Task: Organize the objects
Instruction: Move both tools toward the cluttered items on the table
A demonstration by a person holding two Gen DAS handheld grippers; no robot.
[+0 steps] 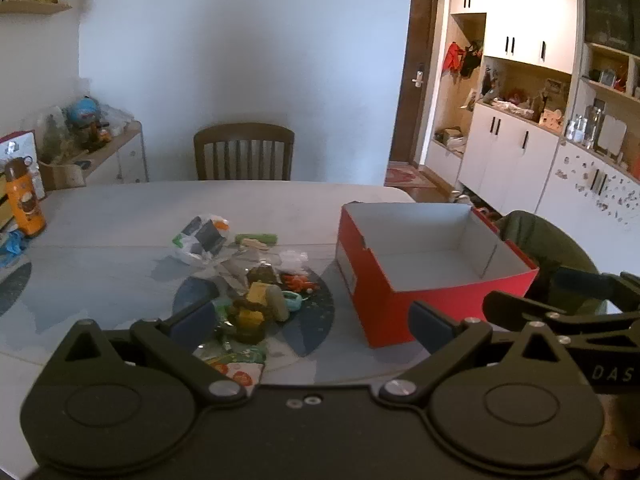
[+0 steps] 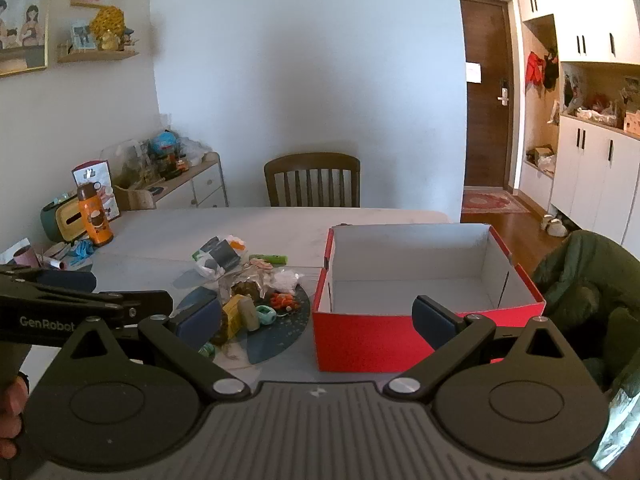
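Observation:
A heap of small items (image 1: 256, 300) (image 2: 248, 300) lies on the table: plastic bags, a yellow block, an orange toy, a teal ring, a green stick. To its right stands an empty red box (image 1: 384, 320) (image 2: 360, 340) with white inside walls. My left gripper (image 1: 312, 324) is open, held above the table's near edge with nothing between its fingers; its left finger sits in front of the heap. My right gripper (image 2: 318, 318) is open too and empty, facing the box's front wall. Each gripper shows at the edge of the other's view.
The white table (image 1: 120, 216) (image 2: 168, 228) has a wooden chair (image 1: 244, 152) (image 2: 312, 180) behind it. An orange bottle (image 1: 24, 200) (image 2: 94, 216) stands at the far left. A green jacket (image 1: 548, 240) (image 2: 580, 280) hangs right of the box. Cabinets line the right wall.

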